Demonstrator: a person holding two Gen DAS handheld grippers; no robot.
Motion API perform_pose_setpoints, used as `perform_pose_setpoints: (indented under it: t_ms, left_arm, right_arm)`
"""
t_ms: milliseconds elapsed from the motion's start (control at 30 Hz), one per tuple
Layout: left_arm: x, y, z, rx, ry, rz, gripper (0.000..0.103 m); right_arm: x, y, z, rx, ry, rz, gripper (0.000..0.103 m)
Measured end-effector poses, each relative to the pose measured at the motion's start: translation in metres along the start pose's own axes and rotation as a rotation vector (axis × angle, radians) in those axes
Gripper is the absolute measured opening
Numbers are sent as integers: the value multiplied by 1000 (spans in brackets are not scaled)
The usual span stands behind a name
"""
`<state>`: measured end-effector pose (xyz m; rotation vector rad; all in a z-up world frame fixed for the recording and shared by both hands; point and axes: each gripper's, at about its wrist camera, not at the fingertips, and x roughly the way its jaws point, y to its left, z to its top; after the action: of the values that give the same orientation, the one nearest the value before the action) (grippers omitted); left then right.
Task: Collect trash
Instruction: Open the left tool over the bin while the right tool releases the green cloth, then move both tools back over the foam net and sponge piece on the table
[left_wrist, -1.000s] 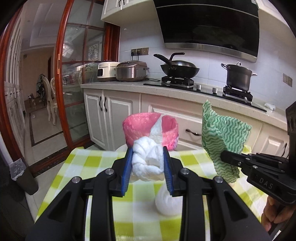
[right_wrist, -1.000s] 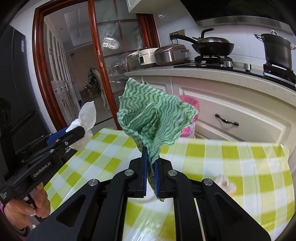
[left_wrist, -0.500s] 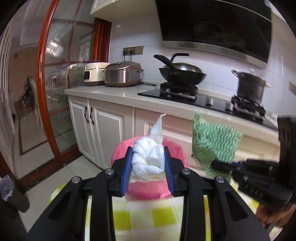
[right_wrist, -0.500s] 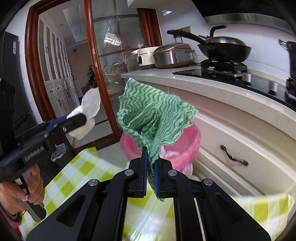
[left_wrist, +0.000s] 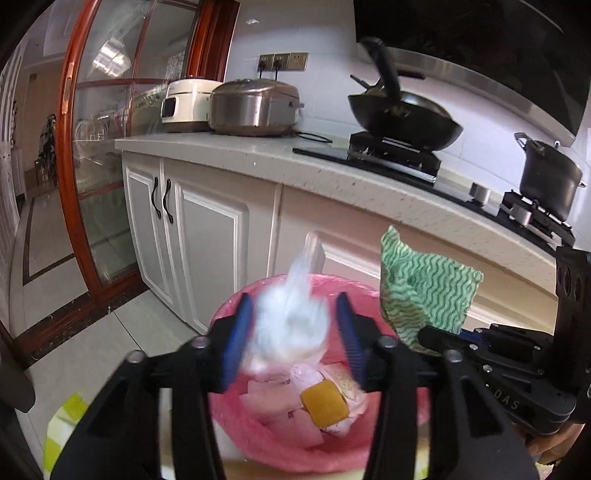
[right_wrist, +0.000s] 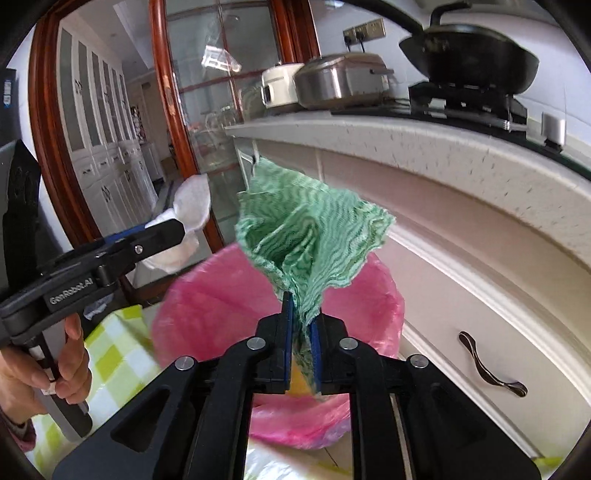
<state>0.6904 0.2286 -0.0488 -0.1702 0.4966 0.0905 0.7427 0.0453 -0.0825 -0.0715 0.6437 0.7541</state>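
- The left tongs (left_wrist: 293, 341) hang directly over the pink-lined trash bin (left_wrist: 255, 435); their jaws have just been opening, and the white tissue wad (left_wrist: 291, 325), blurred, sits loose between the spread pads.
- The right tongs (right_wrist: 302, 345), just beside them above the bin's rim, have just begun to part around the green wavy cloth (right_wrist: 314, 236), which stands upright between them.
- The bin already holds pale wrappers and a yellow sponge (left_wrist: 324, 403).

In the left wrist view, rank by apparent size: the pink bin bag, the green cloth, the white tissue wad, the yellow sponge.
1. pink bin bag, clearly largest.
2. green cloth and white tissue wad: look about alike; the wad is blurred and close to the camera, so unranked.
3. yellow sponge, smallest.
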Motion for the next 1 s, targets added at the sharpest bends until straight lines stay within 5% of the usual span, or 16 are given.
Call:
perform_pose_setpoints:
  t_ms: [167, 367, 567, 733, 800, 1000]
  left_arm:
    - [3, 4, -4, 2, -9, 17, 58]
    - [-40, 12, -16, -34, -39, 37, 63]
    - [-111, -3, -36, 44, -62, 60, 71]
    - [-182, -25, -60, 59, -92, 50, 87]
    - [-208, -35, -76, 46, -90, 35, 88]
    - [-257, -60, -130, 34, -68, 48, 91]
  right_arm:
    - [4, -6, 1, 6, -19, 21, 38]
    - [-29, 0, 6, 33, -70, 68, 38]
    - [-113, 18, -7, 9, -119, 43, 38]
    - [-189, 24, -50, -15, -116, -19, 41]
    - [-213, 22, -75, -7, -104, -67, 55]
    - [-248, 7, -152, 86, -28, -136, 57]
